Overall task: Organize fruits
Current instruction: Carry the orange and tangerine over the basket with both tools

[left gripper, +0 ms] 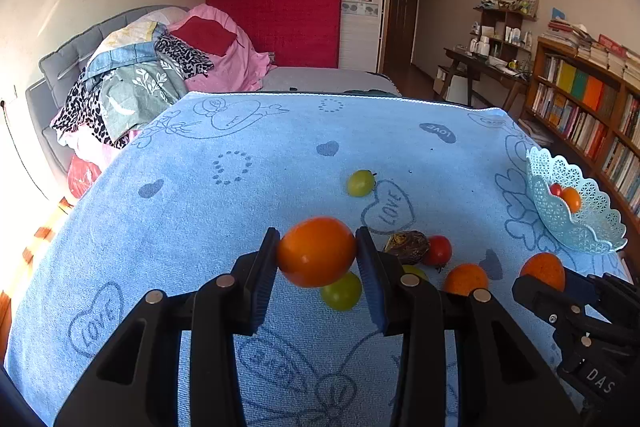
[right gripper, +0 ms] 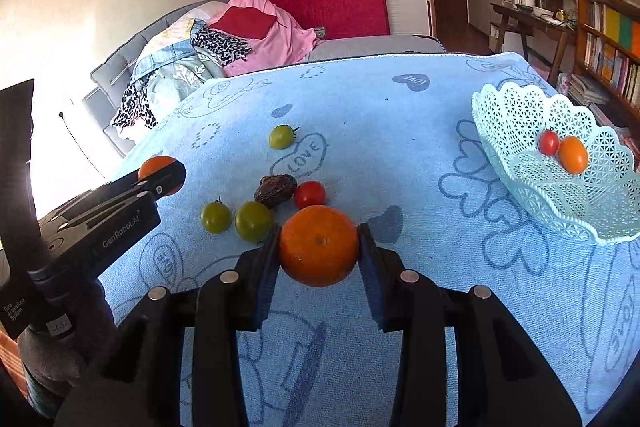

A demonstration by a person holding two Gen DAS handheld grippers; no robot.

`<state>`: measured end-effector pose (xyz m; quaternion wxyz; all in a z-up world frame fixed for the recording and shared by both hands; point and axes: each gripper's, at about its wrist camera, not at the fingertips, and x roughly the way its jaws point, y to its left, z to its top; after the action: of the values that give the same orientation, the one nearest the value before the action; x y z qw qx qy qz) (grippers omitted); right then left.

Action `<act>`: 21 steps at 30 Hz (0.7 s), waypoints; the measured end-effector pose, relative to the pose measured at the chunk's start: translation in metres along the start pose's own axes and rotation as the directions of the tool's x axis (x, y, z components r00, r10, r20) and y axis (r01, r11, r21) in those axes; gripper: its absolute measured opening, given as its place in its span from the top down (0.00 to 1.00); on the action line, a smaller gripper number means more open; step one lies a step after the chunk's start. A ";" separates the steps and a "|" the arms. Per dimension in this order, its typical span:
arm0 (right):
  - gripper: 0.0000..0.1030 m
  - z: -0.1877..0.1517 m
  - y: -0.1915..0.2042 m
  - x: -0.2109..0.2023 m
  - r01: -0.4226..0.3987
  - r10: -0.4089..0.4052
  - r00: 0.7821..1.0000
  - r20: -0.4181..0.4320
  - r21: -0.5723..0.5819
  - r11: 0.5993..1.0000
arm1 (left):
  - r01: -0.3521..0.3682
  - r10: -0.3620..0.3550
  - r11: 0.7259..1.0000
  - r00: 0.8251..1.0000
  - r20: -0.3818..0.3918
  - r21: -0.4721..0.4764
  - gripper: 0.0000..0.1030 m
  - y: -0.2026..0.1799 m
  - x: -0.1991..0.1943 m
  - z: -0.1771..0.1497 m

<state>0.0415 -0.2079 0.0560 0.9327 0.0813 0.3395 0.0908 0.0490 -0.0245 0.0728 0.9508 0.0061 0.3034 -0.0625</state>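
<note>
Two sets of tongs each clamp a piece of fruit above a bench draped in a blue towel [right gripper: 400,131]. Left tongs [left gripper: 316,255] pinch a smooth orange tomato [left gripper: 316,251]; right tongs [right gripper: 319,247] grip a dimpled orange [right gripper: 318,246], pads pressed to both sides. Loose fruit clusters mid-towel: three green tomatoes [right gripper: 252,221], a red tomato [right gripper: 309,194] and a dark dried fruit [right gripper: 276,190], with one green apart toward the far edge. A lacy pale basket [right gripper: 520,107] sits at the bench's right edge, holding a red and an orange tomato. Bare towel lies between cluster and basket.
</note>
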 end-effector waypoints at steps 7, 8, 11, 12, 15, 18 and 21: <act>0.62 0.018 -0.038 -0.027 0.062 -0.066 0.995 0.075 0.064 0.996 | 0.035 -0.035 0.999 0.999 0.013 0.039 0.62 -0.025 -0.006 0.010; 0.62 0.019 -0.044 -0.031 0.069 -0.076 0.993 0.086 0.076 0.995 | 0.040 -0.041 0.998 0.999 0.016 0.048 0.62 -0.030 -0.007 0.011; 0.62 0.023 -0.064 -0.041 0.091 -0.104 0.988 0.111 0.117 0.989 | 0.058 -0.060 0.996 0.998 0.022 0.074 0.62 -0.045 -0.009 0.015; 0.62 0.024 -0.071 -0.043 0.098 -0.113 0.987 0.117 0.130 0.987 | 0.064 -0.066 0.994 0.998 0.023 0.083 0.62 -0.050 -0.009 0.016; 0.62 0.027 -0.089 -0.050 0.120 -0.142 0.981 0.129 0.166 0.979 | 0.087 -0.090 0.990 0.996 0.021 0.109 0.62 -0.064 -0.010 0.017; 0.62 0.028 -0.103 -0.055 0.152 -0.178 0.974 0.137 0.183 0.971 | 0.119 -0.121 0.984 0.993 0.007 0.134 0.62 -0.078 -0.008 0.019; 0.62 0.027 -0.118 -0.055 0.191 -0.220 0.967 0.129 0.201 0.961 | 0.149 -0.150 0.977 0.989 -0.004 0.155 0.62 -0.092 -0.005 0.022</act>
<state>0.0310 -0.3369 0.0850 0.9481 0.1394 0.2822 -0.0454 0.0465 -0.1162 0.0957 0.9413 0.0570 0.2933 -0.1574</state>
